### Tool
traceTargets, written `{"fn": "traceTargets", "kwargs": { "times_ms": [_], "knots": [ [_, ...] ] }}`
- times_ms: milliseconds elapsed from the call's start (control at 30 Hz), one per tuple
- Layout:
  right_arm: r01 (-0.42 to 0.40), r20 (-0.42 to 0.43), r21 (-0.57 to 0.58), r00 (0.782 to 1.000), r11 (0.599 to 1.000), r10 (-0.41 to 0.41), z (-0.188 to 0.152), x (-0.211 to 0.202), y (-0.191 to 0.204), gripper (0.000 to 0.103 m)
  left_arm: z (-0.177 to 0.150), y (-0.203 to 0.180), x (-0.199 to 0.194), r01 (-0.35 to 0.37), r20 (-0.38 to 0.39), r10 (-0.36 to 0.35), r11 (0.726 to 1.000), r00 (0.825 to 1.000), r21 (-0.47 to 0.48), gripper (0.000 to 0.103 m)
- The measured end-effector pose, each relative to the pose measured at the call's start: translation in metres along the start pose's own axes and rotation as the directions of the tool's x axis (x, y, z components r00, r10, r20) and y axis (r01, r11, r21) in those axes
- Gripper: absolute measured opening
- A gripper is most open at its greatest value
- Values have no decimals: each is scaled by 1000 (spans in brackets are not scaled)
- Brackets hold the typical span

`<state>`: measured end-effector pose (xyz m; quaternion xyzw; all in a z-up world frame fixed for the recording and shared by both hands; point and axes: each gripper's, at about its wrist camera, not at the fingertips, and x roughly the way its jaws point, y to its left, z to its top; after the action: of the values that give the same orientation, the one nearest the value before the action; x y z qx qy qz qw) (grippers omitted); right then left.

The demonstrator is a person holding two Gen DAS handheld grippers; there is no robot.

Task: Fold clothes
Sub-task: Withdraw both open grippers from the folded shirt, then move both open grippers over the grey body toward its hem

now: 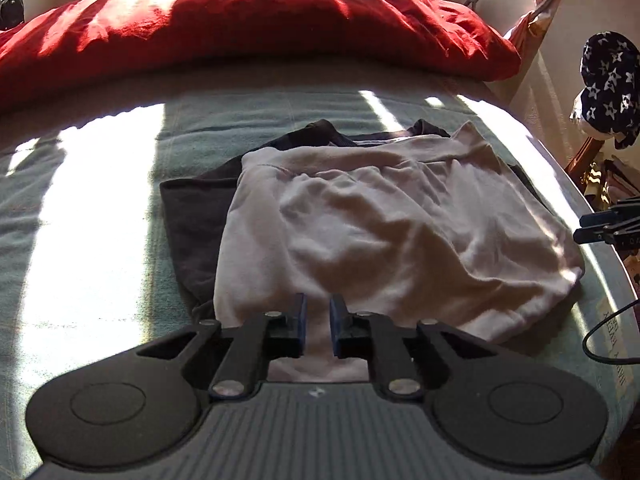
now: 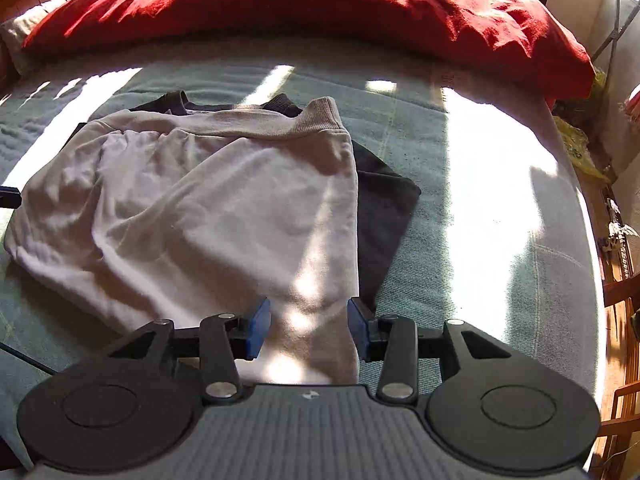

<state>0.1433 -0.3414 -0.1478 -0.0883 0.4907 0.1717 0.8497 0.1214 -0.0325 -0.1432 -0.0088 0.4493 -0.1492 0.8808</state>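
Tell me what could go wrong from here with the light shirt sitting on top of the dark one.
1. The light shirt lies askew on the dark garment, so a pinch near its lower right edge could catch both layers.
2. Its surface is wrinkled; another fold would probably lock the creases in.
3. Neither the left gripper nor the right gripper holds cloth, and hard sun patches on the bedcover wash out the hem, so a regrasp may miss.

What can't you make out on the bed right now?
- Dark garment: mostly covered by the pale garment, both views.
- Pale garment's near hem: hidden behind the left claw and the right claw.
- Bedside print: too small, left wrist view.
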Motion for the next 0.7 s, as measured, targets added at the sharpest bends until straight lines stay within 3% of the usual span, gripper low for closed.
{"fn": "traceTargets", "kwargs": {
  "times_ms": [133,200,267,367,433,500,567,633,700],
  "knots": [
    [-97,70,-24,993,995,98,34,39,16,47,25,-5,45,25,34,-25,1000,999,7,16],
    [-154,61,-4,986,988,154,46,61,13,47,27,1,65,-82,3,82,995,997,64,19],
    [-103,33,-19,994,995,103,48,79,3,47,25,19,73,-173,8,173,980,985,103,19],
    [-42,25,52,999,998,41,51,94,-35,48,37,52,71,-261,-31,263,964,964,51,18],
    [18,26,117,999,993,-22,58,88,-51,48,46,60,55,-221,4,221,975,975,-6,16],
    [12,57,128,998,992,-19,65,76,-52,49,55,50,42,-147,46,147,989,988,-5,22],
    [-53,84,107,995,993,44,72,70,-39,52,62,34,42,-37,48,37,999,998,-3,29],
    [-118,108,81,988,990,109,79,64,-26,53,65,14,51,71,36,-72,997,997,21,34],
    [-205,103,5,974,979,203,87,73,-2,54,63,-3,68,96,11,-97,993,995,73,36]
  ]
}}
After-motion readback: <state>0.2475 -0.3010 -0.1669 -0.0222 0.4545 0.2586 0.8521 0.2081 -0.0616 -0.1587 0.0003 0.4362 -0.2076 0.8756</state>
